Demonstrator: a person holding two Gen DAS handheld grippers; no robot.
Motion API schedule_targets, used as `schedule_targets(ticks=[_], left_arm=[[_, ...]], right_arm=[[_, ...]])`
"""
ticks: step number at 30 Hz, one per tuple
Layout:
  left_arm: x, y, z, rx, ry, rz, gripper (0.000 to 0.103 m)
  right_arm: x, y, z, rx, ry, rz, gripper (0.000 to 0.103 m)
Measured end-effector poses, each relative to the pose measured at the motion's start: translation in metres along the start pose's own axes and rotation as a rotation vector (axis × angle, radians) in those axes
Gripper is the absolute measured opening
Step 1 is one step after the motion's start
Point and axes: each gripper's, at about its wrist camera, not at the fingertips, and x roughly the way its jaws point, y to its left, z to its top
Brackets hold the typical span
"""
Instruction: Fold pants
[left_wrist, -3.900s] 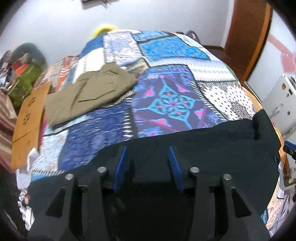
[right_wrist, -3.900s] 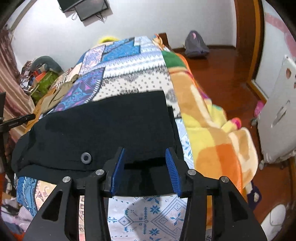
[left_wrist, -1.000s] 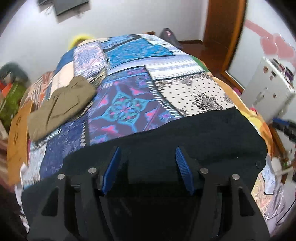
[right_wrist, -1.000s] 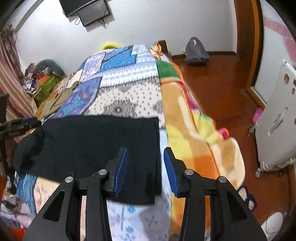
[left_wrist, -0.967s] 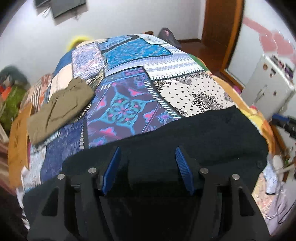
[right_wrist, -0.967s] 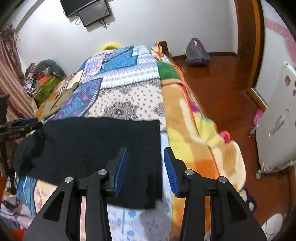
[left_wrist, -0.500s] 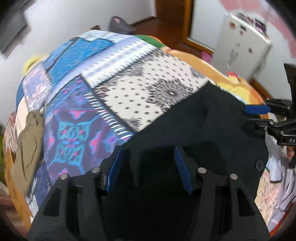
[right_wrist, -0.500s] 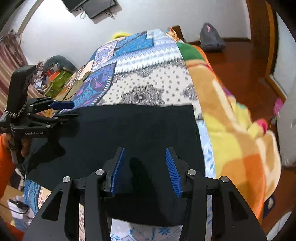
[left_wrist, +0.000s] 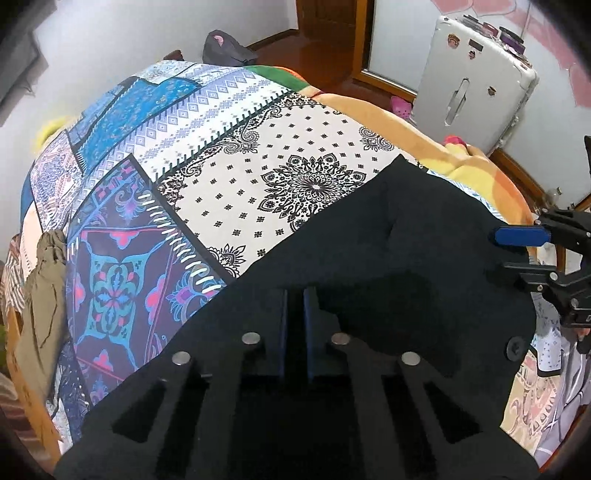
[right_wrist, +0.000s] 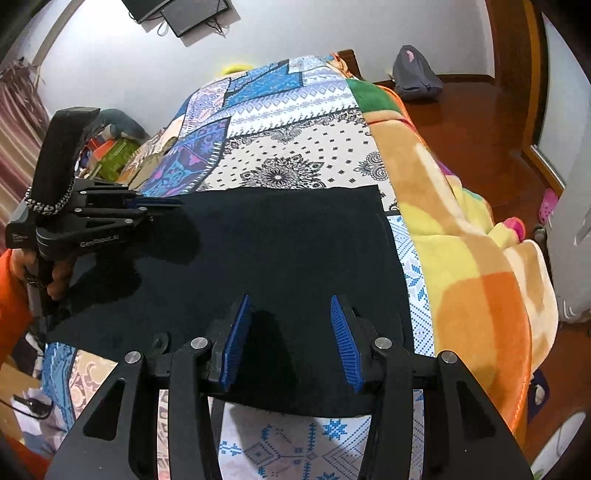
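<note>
The black pants (right_wrist: 280, 251) lie flat across the near end of the patchwork bedspread (right_wrist: 295, 147), folded into a rectangle. In the left wrist view the pants (left_wrist: 388, 251) fill the lower half. My left gripper (left_wrist: 294, 332) sits low over the pants with its blue pads nearly together; whether cloth is between them is hidden. It shows from the side in the right wrist view (right_wrist: 162, 203), at the pants' far left corner. My right gripper (right_wrist: 288, 332) is open above the pants' near edge; its blue tip shows in the left wrist view (left_wrist: 517, 236).
Olive-green pants (left_wrist: 40, 295) lie folded at the bed's far left. An orange and yellow blanket (right_wrist: 461, 240) hangs over the right side. A white suitcase (left_wrist: 476, 85) and a grey bag (right_wrist: 413, 74) stand on the wooden floor.
My left gripper's jaws have closed from wide open to nearly together over the pants. My right gripper has stayed open and shifted slightly over the near edge.
</note>
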Motion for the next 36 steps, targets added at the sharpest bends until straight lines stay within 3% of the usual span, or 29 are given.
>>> schedule_targets(ticks=[14,22,27,30,34,36], left_arm=[[-0.020,0.025,0.022,-0.108,-0.091,0.095,0.001],[0.014,0.035,0.023,-0.162,0.015,0.102,0.005],[-0.023,0.057,0.019,-0.245,-0.060,0.129,0.005],[-0.061,0.072,0.002,-0.295,-0.119,0.142,0.008],[-0.100,0.090,-0.037,-0.369,-0.164,0.174,0.029],[-0.117,0.098,-0.064,-0.404,-0.171,0.208,0.031]], right_arm=[[0.009,-0.002,-0.004,-0.001,0.018,-0.017,0.042],[0.015,-0.005,-0.004,-0.027,0.050,-0.035,0.042],[0.011,-0.005,-0.004,-0.062,0.064,-0.061,0.042],[0.006,-0.005,-0.004,-0.105,0.070,-0.164,0.042],[-0.011,-0.004,-0.002,-0.106,0.044,-0.161,0.042],[-0.022,0.005,0.001,-0.118,0.019,-0.139,0.042]])
